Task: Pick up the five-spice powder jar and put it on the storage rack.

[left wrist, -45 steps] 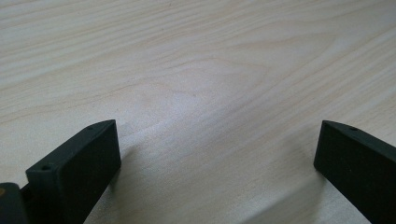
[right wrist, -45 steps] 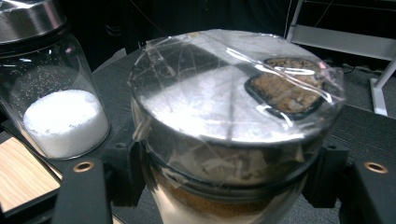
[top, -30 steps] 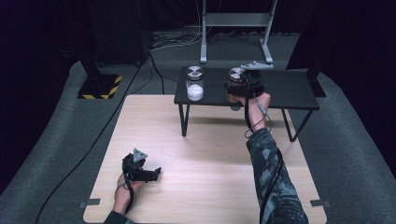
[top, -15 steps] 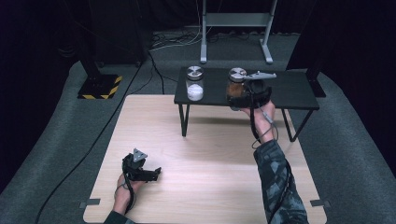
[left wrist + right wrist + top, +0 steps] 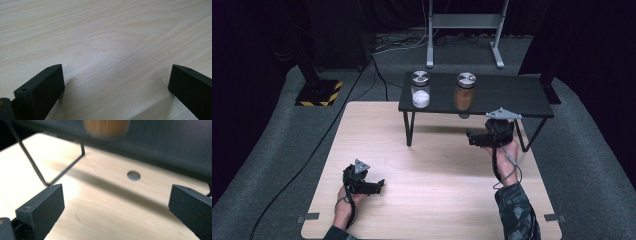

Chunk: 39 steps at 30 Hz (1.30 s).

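Note:
Two lidded glass jars stand on a low black shelf (image 5: 512,97): one with white contents (image 5: 420,91) and one with brown contents (image 5: 464,92). My right gripper (image 5: 470,137) hangs in front of and below the shelf's edge, just under the brown jar and apart from it. Its jaws have just been opening and stand wide, nothing between them. From the right gripper (image 5: 115,195) the brown jar (image 5: 107,127) appears blurred at the top. My left gripper (image 5: 380,184) rests open on the wooden table, and between its jaws (image 5: 115,75) lies bare wood.
The shelf stands on thin black wire legs (image 5: 62,170) on the light wooden table (image 5: 437,200). A small grey round mark (image 5: 133,175) sits in the wood under the shelf. Grey carpet, cables and a metal stand (image 5: 462,30) lie beyond the table.
My right gripper let go of the brown jar, opened wide, and drew back toward the person and down below the shelf edge. The jar stays on the shelf. The left gripper has not moved.

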Each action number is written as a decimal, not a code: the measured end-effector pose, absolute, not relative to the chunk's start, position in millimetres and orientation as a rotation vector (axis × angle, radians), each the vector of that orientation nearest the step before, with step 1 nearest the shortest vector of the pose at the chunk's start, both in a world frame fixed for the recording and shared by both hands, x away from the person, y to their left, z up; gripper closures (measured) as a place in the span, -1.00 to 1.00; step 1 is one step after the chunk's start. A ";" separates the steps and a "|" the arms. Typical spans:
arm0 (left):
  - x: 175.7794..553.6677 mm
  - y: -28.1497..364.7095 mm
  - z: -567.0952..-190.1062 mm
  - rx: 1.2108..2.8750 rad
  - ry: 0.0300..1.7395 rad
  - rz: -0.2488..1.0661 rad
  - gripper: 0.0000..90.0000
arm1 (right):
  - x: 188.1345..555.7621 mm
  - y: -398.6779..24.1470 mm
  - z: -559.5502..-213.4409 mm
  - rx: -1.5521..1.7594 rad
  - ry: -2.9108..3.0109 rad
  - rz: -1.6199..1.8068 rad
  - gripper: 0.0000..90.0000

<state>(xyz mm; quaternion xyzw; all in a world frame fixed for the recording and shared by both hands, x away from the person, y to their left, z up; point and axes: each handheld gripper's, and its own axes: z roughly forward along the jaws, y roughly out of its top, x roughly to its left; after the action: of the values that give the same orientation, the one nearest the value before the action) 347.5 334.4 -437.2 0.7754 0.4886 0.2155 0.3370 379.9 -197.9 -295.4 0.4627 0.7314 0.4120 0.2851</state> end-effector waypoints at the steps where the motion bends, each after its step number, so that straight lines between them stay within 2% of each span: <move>1: 347.5 334.4 -437.2 2.021 1.274 0.562 -1.00 | 376.5 -198.7 -300.8 1.241 1.964 1.089 -1.00; 22: 347.5 334.4 -437.2 2.021 1.274 0.562 -1.00 | 308.5 -233.0 -423.2 1.456 1.997 0.948 -1.00; 27: 347.5 334.4 -437.2 2.021 1.273 0.562 -1.00 | 299.7 -236.9 -436.6 1.480 1.995 0.948 -1.00; 39: 347.4 334.4 -437.2 2.021 1.273 0.562 -1.00 | 299.9 -237.0 -437.0 1.447 2.049 0.933 -1.00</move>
<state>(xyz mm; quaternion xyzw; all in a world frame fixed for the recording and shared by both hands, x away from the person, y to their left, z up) 347.4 334.4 -437.2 0.7755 0.4885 0.2155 0.3370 299.9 -237.0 -437.0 0.5262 0.7451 0.3391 0.2304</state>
